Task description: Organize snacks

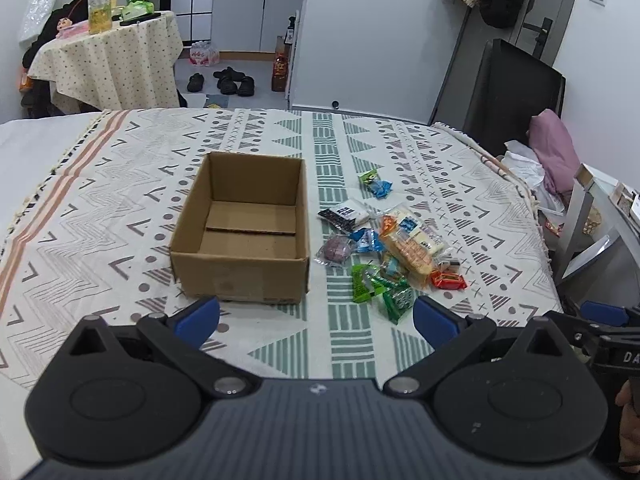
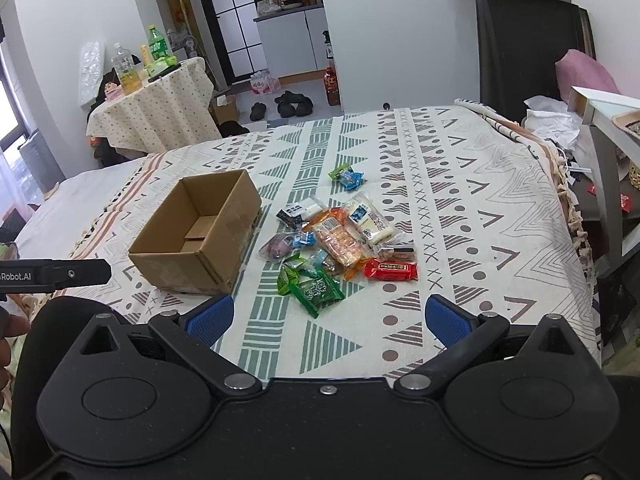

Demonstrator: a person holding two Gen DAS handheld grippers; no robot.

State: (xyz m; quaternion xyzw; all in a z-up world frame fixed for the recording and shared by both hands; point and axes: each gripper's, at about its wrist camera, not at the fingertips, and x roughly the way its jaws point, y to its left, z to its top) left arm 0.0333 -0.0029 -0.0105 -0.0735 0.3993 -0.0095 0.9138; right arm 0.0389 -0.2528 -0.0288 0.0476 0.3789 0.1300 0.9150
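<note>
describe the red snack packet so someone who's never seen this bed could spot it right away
Start at the open cardboard box on the patterned bedspread; the snack pile lies just to its right. The red packet sits at the pile's near right edge, lying flat beside the long orange cracker pack. It is the only solid red wrapper there.

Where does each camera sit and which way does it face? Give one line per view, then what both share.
Left wrist: rides the left hand-held gripper, facing forward over the patterned cloth at the cardboard box; its blue fingers are spread open.
Right wrist: rides the right hand-held gripper, further right, looking at the snack pile; its open fingers and the other gripper's tip at left show.
Shared: box, snacks, cloth, round table.
</note>
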